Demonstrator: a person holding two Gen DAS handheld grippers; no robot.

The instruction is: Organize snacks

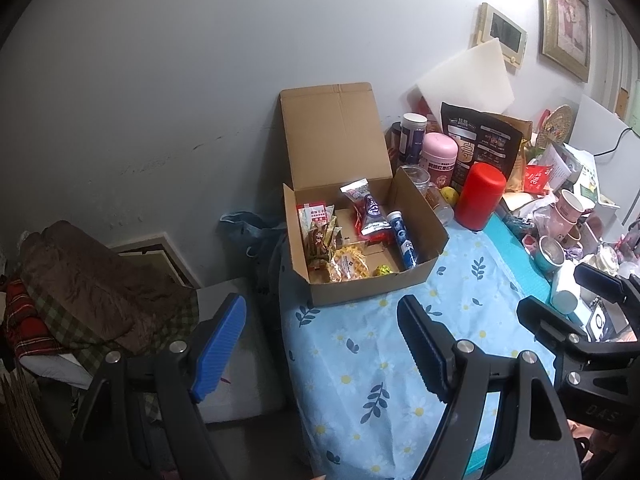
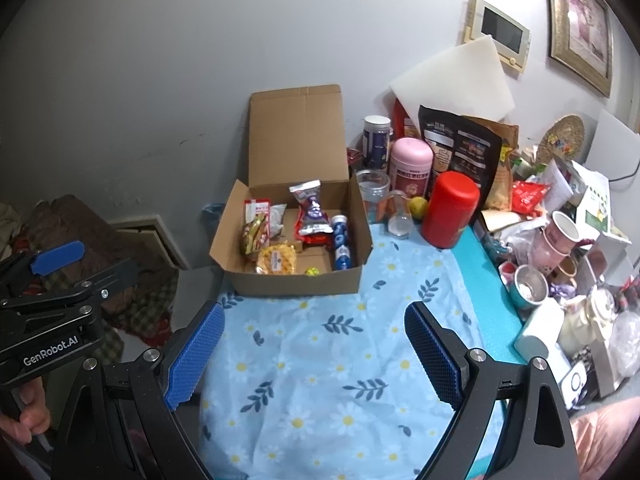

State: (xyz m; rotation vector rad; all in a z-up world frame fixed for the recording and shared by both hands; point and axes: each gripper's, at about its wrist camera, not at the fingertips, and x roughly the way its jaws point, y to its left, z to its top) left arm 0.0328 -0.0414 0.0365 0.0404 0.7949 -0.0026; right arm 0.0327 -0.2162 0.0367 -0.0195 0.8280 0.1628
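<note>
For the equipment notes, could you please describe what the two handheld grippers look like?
Both are black, angular frames with silver bolts at the pivots. Each finger carries a ribbed blue pad. The left gripper shows white "GenRobot.AI" lettering on its body in the right wrist view; the right gripper has faint embossed lettering in the left wrist view. No cables or sleeves are visible.

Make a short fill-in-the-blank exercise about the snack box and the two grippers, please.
1. The cardboard box has its lid ____.
2. The blue tube lies ____ the box.
3. The red canister stands to the ____ of the box.
4. Both the left hand-held gripper and the right hand-held gripper hold ____.

Missing words: open; inside; right; nothing
</note>
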